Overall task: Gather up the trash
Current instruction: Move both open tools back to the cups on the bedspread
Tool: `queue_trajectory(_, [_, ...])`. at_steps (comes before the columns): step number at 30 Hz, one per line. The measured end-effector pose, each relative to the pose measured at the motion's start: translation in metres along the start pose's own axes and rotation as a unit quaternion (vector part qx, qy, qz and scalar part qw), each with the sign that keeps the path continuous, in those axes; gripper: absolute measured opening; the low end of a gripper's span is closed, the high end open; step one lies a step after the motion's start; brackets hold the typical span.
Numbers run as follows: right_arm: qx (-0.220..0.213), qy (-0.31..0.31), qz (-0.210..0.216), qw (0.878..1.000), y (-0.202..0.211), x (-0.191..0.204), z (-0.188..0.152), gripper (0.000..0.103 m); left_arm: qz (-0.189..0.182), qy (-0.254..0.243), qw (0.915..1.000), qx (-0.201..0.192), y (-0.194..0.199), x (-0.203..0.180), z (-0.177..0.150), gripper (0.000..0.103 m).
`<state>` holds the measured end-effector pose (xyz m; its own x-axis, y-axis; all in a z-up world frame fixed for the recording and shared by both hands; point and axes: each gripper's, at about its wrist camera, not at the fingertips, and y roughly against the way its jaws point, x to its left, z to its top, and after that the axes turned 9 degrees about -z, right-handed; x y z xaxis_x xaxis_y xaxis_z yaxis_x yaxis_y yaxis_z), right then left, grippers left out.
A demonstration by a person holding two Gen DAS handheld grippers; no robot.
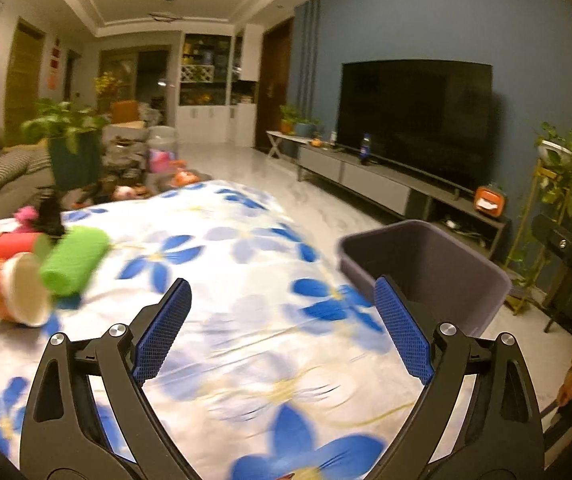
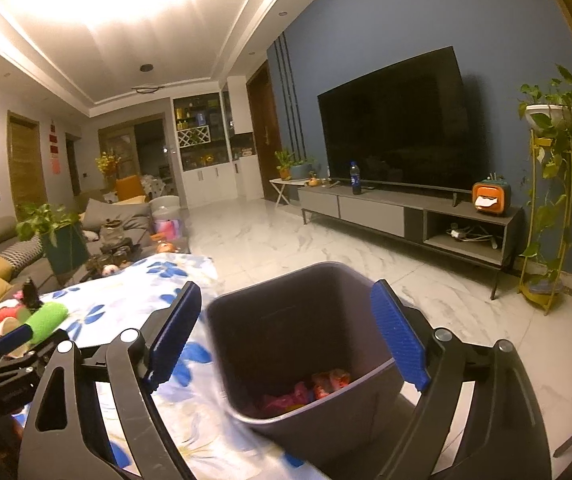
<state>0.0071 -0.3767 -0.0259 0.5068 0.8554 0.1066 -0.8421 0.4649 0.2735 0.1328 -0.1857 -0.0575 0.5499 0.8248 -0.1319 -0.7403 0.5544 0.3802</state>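
1. Right wrist view shows the grey bin (image 2: 306,344) directly ahead of the right gripper (image 2: 286,332), pink and red wrappers (image 2: 310,390) already inside, so the task looks partly done.
2. Left of the left gripper (image 1: 282,328), a green roll (image 1: 72,260) and what look like paper cups (image 1: 26,292), blurred, remain on the floral cloth (image 1: 246,280).
3. Both grippers hover spread wide, holding nothing.

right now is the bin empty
No, the right wrist view shows pink and red wrappers lying at the bottom of the bin.
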Motion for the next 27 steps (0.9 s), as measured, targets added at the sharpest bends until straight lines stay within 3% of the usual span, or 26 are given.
queue_trajectory(10, [0.004, 0.03, 0.06, 0.998, 0.024, 0.059, -0.005, 0.084, 0.097, 0.04, 0.9943, -0.022, 0.06, 0.068, -0.008, 0.091])
queue_trajectory(16, [0.003, 0.046, 0.097, 0.994, 0.037, 0.101, -0.011, 0.084, 0.154, 0.067, 0.9853, -0.029, 0.093, 0.115, -0.019, 0.091])
queue_trajectory(27, [0.012, 0.064, 0.144, 0.987, 0.045, 0.174, -0.027, 0.084, 0.209, 0.092, 0.9727, -0.044, 0.14, 0.176, -0.03, 0.091])
